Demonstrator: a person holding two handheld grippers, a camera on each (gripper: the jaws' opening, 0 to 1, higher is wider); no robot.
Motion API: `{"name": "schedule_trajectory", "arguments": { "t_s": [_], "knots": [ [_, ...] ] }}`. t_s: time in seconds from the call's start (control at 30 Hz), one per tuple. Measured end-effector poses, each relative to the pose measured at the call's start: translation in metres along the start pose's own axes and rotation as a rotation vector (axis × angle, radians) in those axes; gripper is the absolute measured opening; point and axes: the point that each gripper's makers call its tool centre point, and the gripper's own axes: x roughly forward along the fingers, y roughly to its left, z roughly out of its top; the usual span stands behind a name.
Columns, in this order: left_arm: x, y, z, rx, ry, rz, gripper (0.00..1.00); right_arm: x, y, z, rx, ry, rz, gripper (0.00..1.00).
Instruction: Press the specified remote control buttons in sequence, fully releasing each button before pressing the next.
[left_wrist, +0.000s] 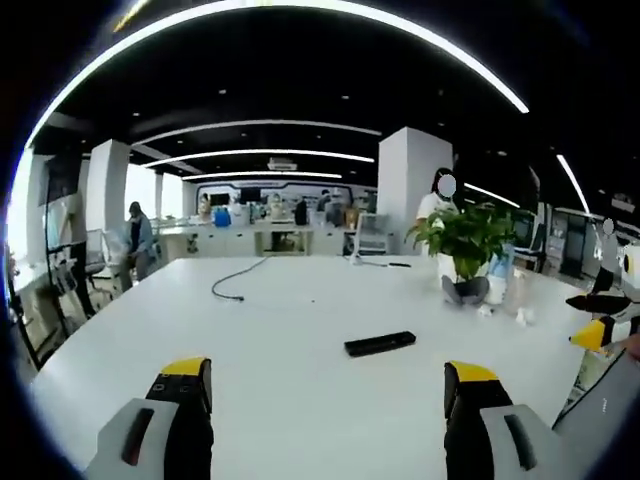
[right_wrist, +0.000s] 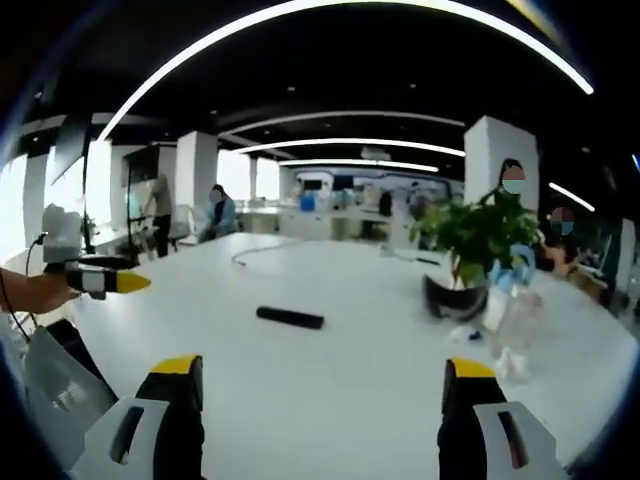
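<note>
The table under me is smooth and white, matt with a faint sheen toward the upper left of the left gripper view. The remote control at middle right looks like black matt plastic. My left gripper has black fingers that look like hard plastic with yellow tips, set in grey smooth shells; my right gripper looks the same. At right in the right gripper view, the plant has glossy green leaves, and the bottle beside it is clear plastic. The cable is thin, dark and matt.
</note>
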Motion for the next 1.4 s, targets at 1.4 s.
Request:
{"name": "schedule_trajectory", "arguments": {
  "t_s": [1.4],
  "knots": [
    [-0.025, 0.018, -0.03, 0.095, 0.026, 0.124, 1.0, 0.004, 0.002, -0.007, -0.056, 0.012, -0.012, 0.92]
  ]
}}
